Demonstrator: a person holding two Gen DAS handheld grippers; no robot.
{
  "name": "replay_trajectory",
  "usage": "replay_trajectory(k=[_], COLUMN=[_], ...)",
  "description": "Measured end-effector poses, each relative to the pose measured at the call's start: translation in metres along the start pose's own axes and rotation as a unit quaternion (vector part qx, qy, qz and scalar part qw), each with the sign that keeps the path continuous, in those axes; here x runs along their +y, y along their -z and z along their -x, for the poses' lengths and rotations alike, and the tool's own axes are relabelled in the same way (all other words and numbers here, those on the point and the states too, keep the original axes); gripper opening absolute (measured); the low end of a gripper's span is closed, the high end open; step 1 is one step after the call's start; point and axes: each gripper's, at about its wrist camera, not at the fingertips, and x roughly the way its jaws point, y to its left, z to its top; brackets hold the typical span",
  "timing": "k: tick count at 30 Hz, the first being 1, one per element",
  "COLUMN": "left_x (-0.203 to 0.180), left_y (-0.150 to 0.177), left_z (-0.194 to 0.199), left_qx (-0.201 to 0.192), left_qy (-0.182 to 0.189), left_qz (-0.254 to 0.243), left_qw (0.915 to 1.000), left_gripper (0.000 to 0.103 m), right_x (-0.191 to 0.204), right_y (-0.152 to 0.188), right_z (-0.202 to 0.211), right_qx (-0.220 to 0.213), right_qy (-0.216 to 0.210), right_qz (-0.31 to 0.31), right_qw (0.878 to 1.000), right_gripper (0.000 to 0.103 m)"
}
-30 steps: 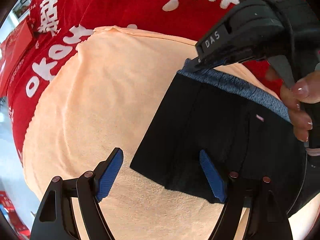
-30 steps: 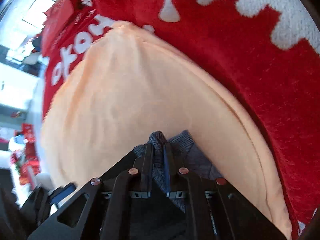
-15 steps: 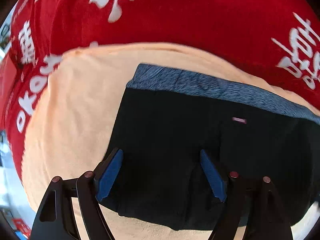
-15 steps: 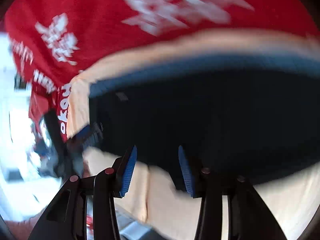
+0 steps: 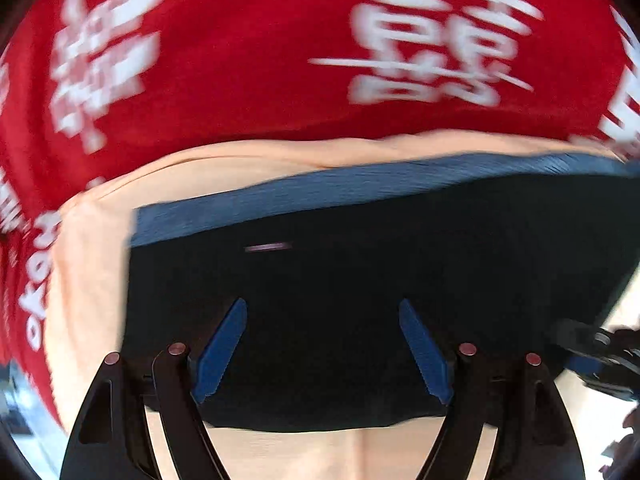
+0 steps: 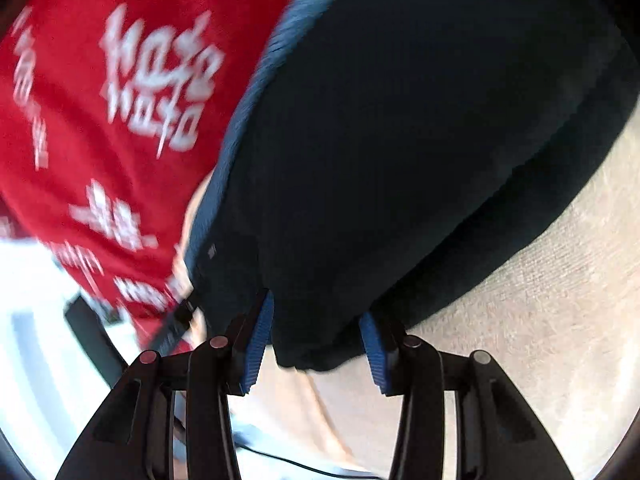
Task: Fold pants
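**Right claw let go of the waistband, pants lying flat**

Right gripper (image 6: 316, 344) was clamped on the grey-blue waistband (image 5: 360, 188) a second ago. Now I've got its jaws apart after that quick release, closing back a touch, with a corner of the black pants (image 6: 400, 140) sitting between the blue pads, and I can't say the pads press on it. Left gripper (image 5: 322, 350) is spread wide like before, but where I had it over the pants' side edge, it now hangs over the middle of them, nothing pinched.

Pants lie flat on the peach towel (image 5: 92, 264), which sits on the red printed cloth (image 5: 240, 60), waistband toward that cloth.

Both views are smeared with motion blur. Right edge of the pants runs out of the left view, and a dark blurry thing beside that edge I can't make out.
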Motion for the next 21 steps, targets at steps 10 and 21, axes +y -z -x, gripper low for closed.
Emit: replay_trajectory(k=[10, 21], left_x=[-0.069, -0.085], left_y=[0.047, 0.039], left_z=[-0.016, -0.015], left_qx=[0.010, 0.028], left_qy=[0.011, -0.014], left_qz=[-0.077, -0.057], left_qw=[0.9970, 0.9979], left_gripper=[0.081, 0.081], right_x=[0.005, -0.052], right_y=[0.019, -0.059], right_z=[0.005, 0.140], right_qx=[-0.014, -0.149], right_qy=[0.070, 0.161], right_qz=[0.050, 0.003], right_qw=[0.996, 0.976], right_gripper=[0.008, 0.053])
